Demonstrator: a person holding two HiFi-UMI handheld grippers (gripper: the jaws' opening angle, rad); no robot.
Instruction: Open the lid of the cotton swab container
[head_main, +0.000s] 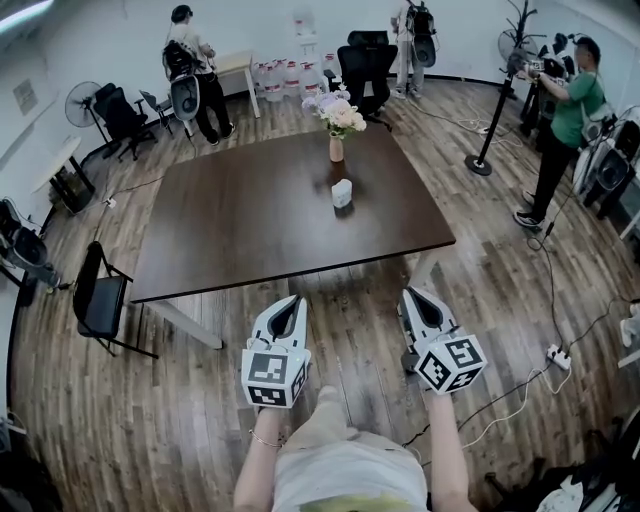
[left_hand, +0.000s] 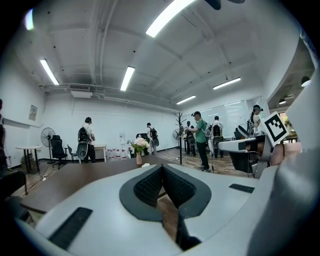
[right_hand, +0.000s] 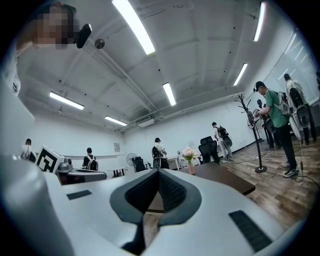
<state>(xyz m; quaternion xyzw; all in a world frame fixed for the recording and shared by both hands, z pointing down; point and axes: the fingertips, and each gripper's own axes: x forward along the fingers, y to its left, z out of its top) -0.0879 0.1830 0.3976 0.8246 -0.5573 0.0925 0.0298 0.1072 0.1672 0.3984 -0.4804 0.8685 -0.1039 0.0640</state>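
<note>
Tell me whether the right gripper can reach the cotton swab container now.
Probably not yet: the right gripper hangs short of the table, the cotton swab container sits mid-table; nothing stands between.

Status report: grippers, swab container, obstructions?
Left gripper and right gripper shut, empty, short of the table. Cotton swab container mid-table, untouched. Flower vase behind it, nothing in front.

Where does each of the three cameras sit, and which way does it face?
Head view: on the person's head, steeply down at the table; left gripper, right gripper, forearms show.
Left gripper view: on the left gripper, along its shut jaws toward the table.
Right gripper view: likewise, on the right gripper.
All share the flower vase.
</note>
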